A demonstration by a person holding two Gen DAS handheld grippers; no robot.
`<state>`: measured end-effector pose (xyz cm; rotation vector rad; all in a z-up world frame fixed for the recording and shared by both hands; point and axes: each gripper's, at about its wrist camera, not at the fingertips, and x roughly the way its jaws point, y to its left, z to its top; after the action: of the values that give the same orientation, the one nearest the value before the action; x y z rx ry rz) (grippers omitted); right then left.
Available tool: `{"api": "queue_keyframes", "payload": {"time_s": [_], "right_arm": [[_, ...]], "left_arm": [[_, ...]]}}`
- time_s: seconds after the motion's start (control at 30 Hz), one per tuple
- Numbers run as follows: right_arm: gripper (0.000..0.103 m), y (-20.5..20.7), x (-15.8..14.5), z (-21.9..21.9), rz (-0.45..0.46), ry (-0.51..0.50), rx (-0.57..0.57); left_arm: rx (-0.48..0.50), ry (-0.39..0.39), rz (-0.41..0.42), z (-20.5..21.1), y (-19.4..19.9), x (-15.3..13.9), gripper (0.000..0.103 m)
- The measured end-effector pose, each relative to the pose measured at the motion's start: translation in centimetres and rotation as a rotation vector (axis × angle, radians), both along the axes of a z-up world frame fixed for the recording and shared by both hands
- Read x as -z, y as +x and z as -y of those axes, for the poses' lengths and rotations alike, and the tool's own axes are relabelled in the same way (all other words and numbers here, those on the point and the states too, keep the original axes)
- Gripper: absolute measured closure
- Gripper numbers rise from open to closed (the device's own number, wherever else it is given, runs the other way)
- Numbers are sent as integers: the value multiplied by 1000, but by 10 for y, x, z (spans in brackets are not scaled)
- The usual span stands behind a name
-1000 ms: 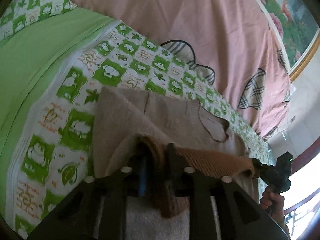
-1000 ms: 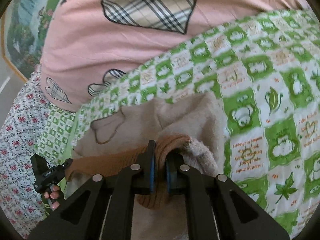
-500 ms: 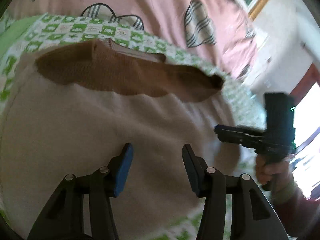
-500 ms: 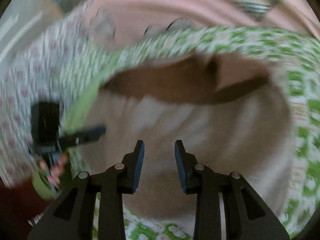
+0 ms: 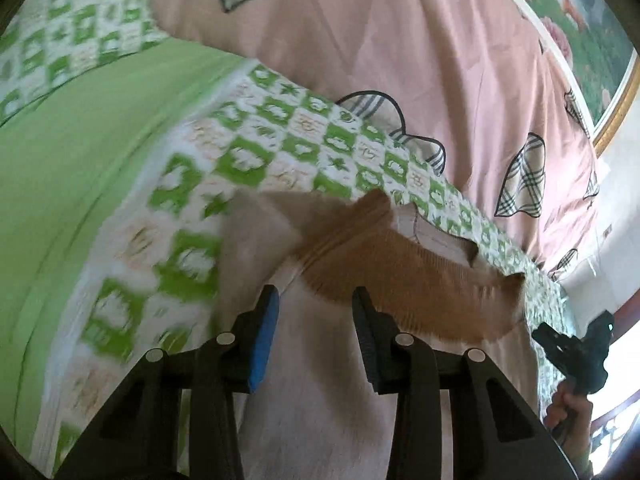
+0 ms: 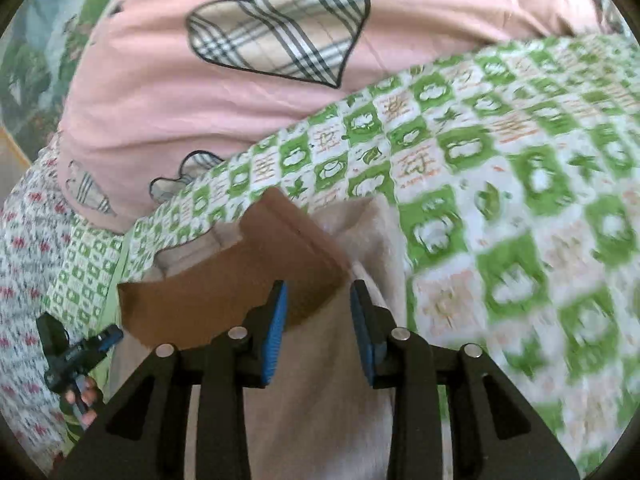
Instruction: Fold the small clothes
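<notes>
One second ago both grippers were clamped on the brown ribbed hem of the garment; now both have let it go, and the hem lies folded over on the beige cloth in front of them.

The left gripper has its jaws partly apart and they are closing at this moment. Nothing is pressed between the pads; only the beige sweater lies flat under and between them. Just ahead of its fingertips, a little to the right, the brown ribbed hem stretches across the sweater. Beyond the hem a paler part of the garment shows, with a dark stitched edge.

The right gripper also stands partly apart, and its jaws are opening. Its pads hold nothing. The corner of the hem is just in front of its left finger, and the sweater fills the space below.

Each camera sees the other gripper at the far side of the sweater, held by a hand.

The sweater rests on a green and white checked sheet. To the left of the left gripper there is a plain green cloth. Farther away lies a pink quilt with plaid hearts, and behind it a framed picture.
</notes>
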<state>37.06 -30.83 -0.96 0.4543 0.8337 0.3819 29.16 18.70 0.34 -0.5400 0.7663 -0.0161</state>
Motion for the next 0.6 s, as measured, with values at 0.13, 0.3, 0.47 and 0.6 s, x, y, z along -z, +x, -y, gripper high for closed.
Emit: {"api": "queue_keyframes", "payload": {"time_s": [0.13, 0.3, 0.47, 0.6], "right_arm": [[61, -52, -2, 5, 23, 63, -26], [60, -115, 2, -6, 58, 95, -67], [59, -152, 14, -16, 50, 113, -81], [57, -170, 23, -20, 44, 117, -94]], "left_arm": [[-16, -53, 38, 10, -56, -8, 61], [-7, -134, 74, 47, -128, -8, 53], [8, -205, 53, 77, -171, 4, 48], [9, -254, 26, 96, -187, 17, 40]]}}
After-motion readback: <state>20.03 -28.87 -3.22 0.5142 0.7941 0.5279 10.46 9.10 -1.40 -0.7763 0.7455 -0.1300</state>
